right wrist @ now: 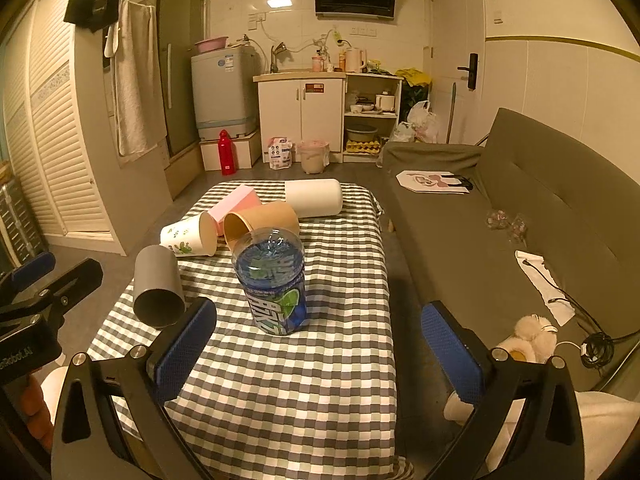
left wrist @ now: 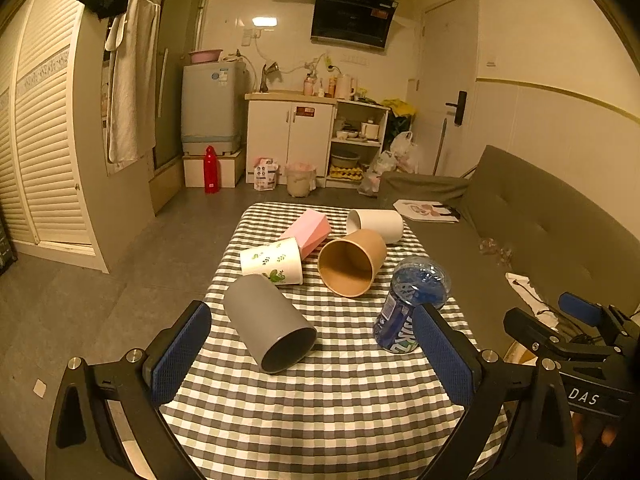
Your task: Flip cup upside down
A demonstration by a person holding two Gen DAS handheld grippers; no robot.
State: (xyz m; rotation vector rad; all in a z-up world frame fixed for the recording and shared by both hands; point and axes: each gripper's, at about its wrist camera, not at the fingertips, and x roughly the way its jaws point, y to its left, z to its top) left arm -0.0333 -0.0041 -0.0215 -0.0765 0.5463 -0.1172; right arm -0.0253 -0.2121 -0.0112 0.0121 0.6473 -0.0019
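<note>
Several cups lie on their sides on the checked tablecloth (left wrist: 320,400): a grey cup (left wrist: 268,326) (right wrist: 158,288) nearest, a white leaf-print cup (left wrist: 272,262) (right wrist: 188,236), a pink cup (left wrist: 308,232) (right wrist: 236,202), a brown paper cup (left wrist: 352,262) (right wrist: 260,220) and a white cup (left wrist: 376,224) (right wrist: 314,198). A blue clear plastic cup (left wrist: 412,300) (right wrist: 274,280) stands upside down. My left gripper (left wrist: 312,356) is open just short of the grey cup's mouth. My right gripper (right wrist: 320,356) is open, near the blue cup, holding nothing.
A grey sofa (right wrist: 500,220) runs along the table's right side, with a paper (right wrist: 432,182), cables and a plush toy (right wrist: 524,340) on it. Beyond the table are floor, a red bottle (left wrist: 211,170), cabinets and a washing machine (left wrist: 212,106).
</note>
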